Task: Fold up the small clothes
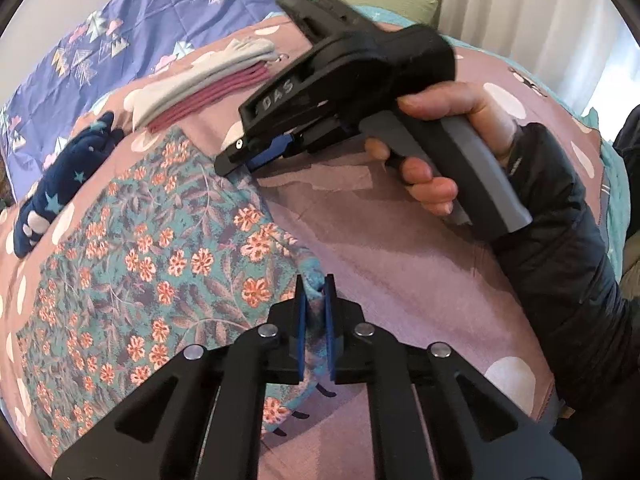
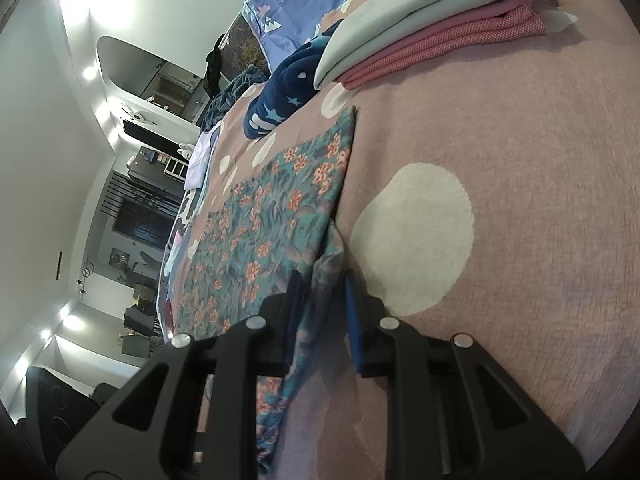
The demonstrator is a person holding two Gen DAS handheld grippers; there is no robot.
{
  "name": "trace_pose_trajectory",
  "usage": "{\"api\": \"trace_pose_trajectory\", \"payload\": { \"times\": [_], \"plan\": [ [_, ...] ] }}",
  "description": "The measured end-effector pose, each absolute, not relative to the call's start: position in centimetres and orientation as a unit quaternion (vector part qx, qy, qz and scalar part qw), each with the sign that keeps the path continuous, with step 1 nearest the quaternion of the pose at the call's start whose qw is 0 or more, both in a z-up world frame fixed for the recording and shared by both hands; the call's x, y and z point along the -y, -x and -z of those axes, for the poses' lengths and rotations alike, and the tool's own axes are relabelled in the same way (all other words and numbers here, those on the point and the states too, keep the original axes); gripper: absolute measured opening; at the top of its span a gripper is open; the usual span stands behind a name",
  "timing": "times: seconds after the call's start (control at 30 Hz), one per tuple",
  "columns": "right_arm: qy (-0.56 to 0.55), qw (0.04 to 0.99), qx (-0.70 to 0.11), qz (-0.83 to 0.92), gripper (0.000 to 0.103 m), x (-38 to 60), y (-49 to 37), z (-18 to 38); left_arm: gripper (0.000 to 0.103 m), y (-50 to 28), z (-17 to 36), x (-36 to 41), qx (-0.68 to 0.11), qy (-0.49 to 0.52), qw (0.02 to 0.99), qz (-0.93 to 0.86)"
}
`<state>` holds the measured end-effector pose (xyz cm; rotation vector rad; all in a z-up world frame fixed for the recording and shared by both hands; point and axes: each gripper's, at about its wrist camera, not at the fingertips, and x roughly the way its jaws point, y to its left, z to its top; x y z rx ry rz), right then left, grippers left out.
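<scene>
A teal floral garment (image 1: 160,248) lies spread flat on the pink dotted bedspread (image 1: 400,248). My left gripper (image 1: 315,284) is shut on the garment's near right corner. My right gripper (image 1: 240,160), seen from the left wrist view with a hand on its grip, pinches the garment's far right corner. In the right wrist view the right gripper (image 2: 322,280) is shut on a raised fold of the floral garment (image 2: 272,216), which stretches away along the bed.
A folded stack of grey and pink clothes (image 1: 208,88) lies beyond the garment, also in the right wrist view (image 2: 432,36). A navy star-patterned garment (image 1: 60,184) lies crumpled to the left. A purple pillow (image 1: 132,28) sits behind. A room with furniture shows at left (image 2: 132,200).
</scene>
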<state>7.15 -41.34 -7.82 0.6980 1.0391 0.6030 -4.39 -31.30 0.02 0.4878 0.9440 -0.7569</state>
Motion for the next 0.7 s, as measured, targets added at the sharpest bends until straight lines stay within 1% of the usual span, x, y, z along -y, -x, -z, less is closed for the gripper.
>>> {"api": "trace_pose_trajectory", "payload": {
  "times": [0.03,0.07,0.1,0.17,0.23,0.37,0.47,0.53,0.6,0.63,0.7],
  "plan": [
    [-0.321,0.770,-0.478,-0.275,0.018,41.3,-7.2,7.7,0.007,4.7,-0.3,31.3,-0.431,-0.232,0.795,0.357],
    [-0.327,0.772,-0.474,-0.268,0.007,41.5,-7.3,7.7,0.007,5.1,-0.6,31.3,-0.427,-0.236,0.795,0.361],
    [-0.333,0.775,-0.471,-0.261,0.003,41.8,-7.4,7.7,0.006,5.5,-0.8,31.3,-0.424,-0.238,0.792,0.368],
    [-0.357,0.774,-0.459,-0.251,0.003,42.2,-7.6,7.8,0.006,6.5,-1.1,31.6,-0.416,-0.251,0.787,0.379],
    [-0.358,0.776,-0.457,-0.247,0.003,42.2,-7.7,8.0,0.006,7.1,-0.4,31.9,-0.417,-0.265,0.780,0.383],
    [-0.363,0.770,-0.462,-0.248,0.003,42.2,-7.9,8.6,0.007,6.6,1.5,31.8,-0.445,-0.256,0.769,0.381],
    [-0.370,0.765,-0.463,-0.253,0.005,42.3,-7.8,8.8,0.008,6.2,2.0,31.7,-0.448,-0.251,0.768,0.383],
    [-0.375,0.761,-0.462,-0.257,0.010,42.4,-7.8,8.7,0.008,6.3,2.0,31.8,-0.444,-0.257,0.767,0.386],
    [-0.386,0.754,-0.459,-0.268,0.025,42.6,-7.7,8.6,0.008,6.3,2.0,31.8,-0.441,-0.261,0.766,0.388],
    [-0.392,0.749,-0.455,-0.278,0.029,42.6,-7.6,8.4,0.008,6.3,2.0,31.8,-0.441,-0.260,0.766,0.390],
    [-0.390,0.747,-0.452,-0.293,0.047,42.2,-7.6,8.0,0.009,6.1,2.0,31.7,-0.443,-0.256,0.765,0.392]
  ]
}}
